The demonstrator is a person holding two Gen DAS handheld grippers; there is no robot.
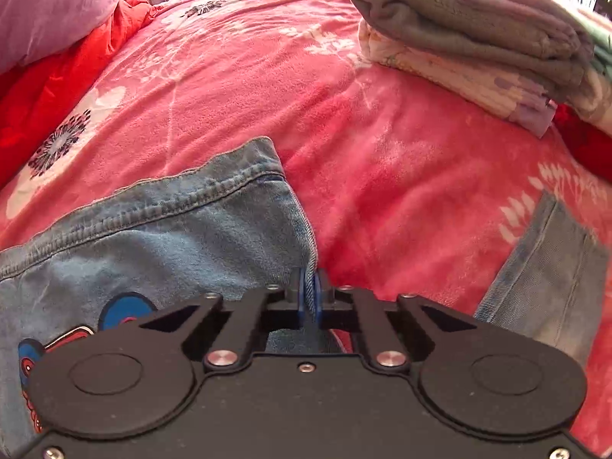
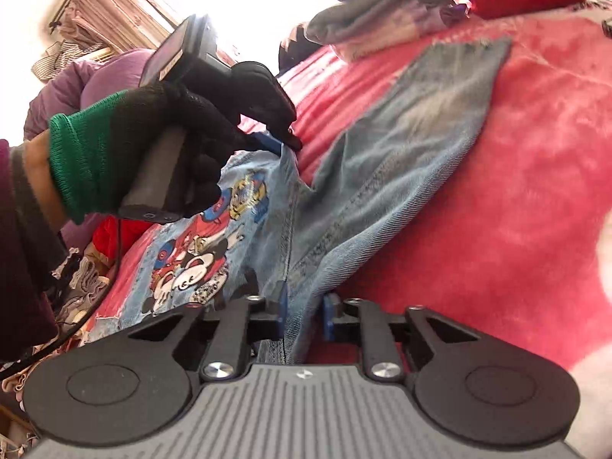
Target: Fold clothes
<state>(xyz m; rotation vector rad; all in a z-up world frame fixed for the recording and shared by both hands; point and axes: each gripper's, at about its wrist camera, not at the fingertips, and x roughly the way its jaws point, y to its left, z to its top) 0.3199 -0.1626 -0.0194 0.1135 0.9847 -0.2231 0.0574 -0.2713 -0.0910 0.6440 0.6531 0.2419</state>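
A light blue denim garment with cartoon patches lies on a pink flowered blanket. My left gripper is shut on the garment's edge, with a thin fold of denim pinched between its blue pads. A second part of the denim lies apart at the right. In the right wrist view a hand in a black glove with a green cuff holds the left gripper at the garment's far corner. My right gripper is shut on a thick fold of the same denim at its near edge.
A stack of folded clothes, grey on top of pale printed ones, sits at the blanket's far right. A purple padded item and a red quilt lie at the far left. Loose clothing is heaped beside the bed.
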